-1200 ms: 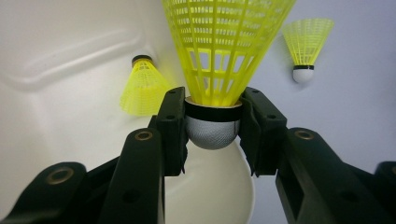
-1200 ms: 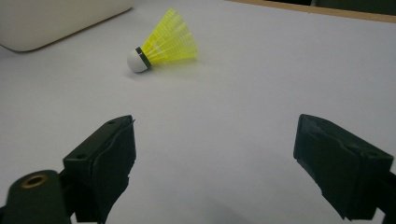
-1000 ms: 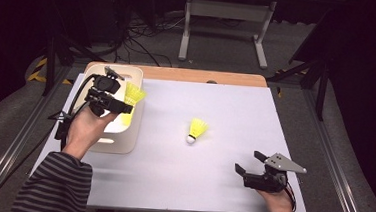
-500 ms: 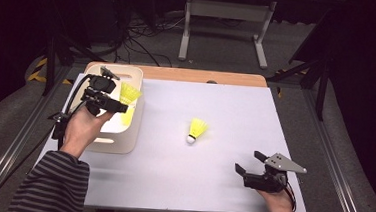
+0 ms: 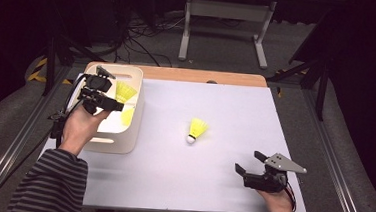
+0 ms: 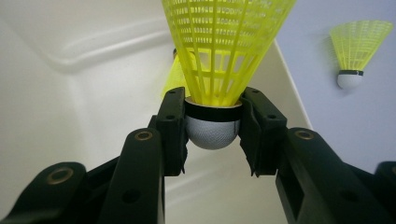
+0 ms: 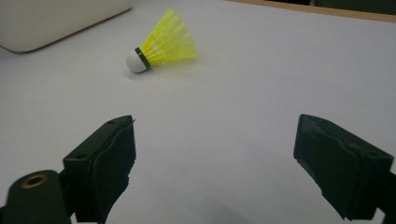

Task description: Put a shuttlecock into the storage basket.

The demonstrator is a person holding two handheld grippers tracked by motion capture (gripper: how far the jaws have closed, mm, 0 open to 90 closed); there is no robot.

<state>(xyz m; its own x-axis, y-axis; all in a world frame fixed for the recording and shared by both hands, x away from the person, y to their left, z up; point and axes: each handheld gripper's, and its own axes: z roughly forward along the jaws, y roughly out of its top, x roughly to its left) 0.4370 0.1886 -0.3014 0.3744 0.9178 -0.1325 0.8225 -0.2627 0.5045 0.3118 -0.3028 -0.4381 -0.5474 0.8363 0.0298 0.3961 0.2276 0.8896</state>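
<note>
My left gripper (image 5: 117,107) hangs over the white bin (image 5: 135,125) and is shut on the white cork of a yellow shuttlecock (image 6: 212,128), whose skirt points away from the jaws. A second yellow shuttlecock (image 6: 173,79) lies inside the bin (image 6: 70,93) behind it. A third shuttlecock (image 5: 197,129) lies loose on its side in the middle of the table, and also shows in the right gripper view (image 7: 161,46). Near the front right edge my right gripper (image 5: 249,161) rests open and holds nothing, about a hand's length short of that loose shuttlecock.
The white table top (image 5: 210,188) has a wooden strip (image 5: 203,76) along its far edge. The bin stands at the table's left side. Cables and a metal stand (image 5: 222,13) lie on the floor beyond the table.
My left gripper has shifted a little to the left over the bin, carrying its shuttlecock along. The right gripper and the loose shuttlecock have stayed put.
</note>
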